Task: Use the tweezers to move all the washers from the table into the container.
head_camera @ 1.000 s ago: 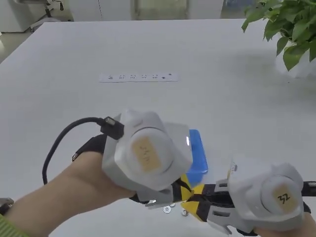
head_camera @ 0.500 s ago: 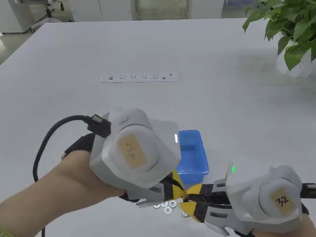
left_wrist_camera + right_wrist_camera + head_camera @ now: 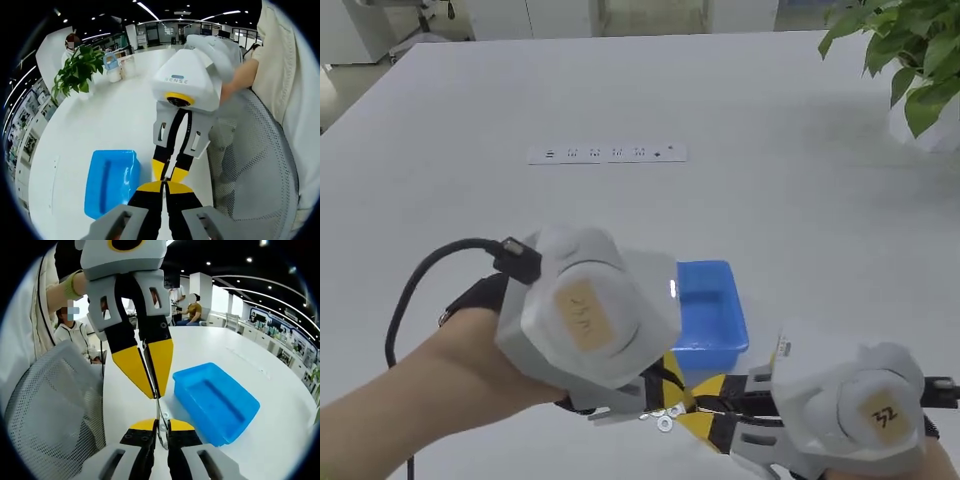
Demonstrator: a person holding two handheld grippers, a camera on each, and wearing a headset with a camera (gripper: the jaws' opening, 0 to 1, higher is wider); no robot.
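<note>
Low in the head view my two grippers meet tip to tip over the white table. The left gripper (image 3: 678, 385) (image 3: 163, 186) is shut on the thin metal tweezers (image 3: 158, 412). Facing it, the right gripper (image 3: 715, 418) (image 3: 159, 426) is shut on the same tweezers. A blue container (image 3: 712, 318) (image 3: 110, 182) (image 3: 216, 402) stands open just beyond the jaws. Several small washers (image 3: 665, 423) lie on the table under the jaw tips, partly hidden by them.
A white power strip (image 3: 607, 153) lies across the middle of the table (image 3: 800, 200). A potted plant (image 3: 910, 50) stands at the far right corner. A black cable (image 3: 425, 290) loops from the left gripper. A mesh chair (image 3: 255, 165) is near the table's edge.
The left gripper has shifted a little to the left, so more of the blue container shows. Both grippers stay tip to tip on the tweezers, and the washers lie where they were.
</note>
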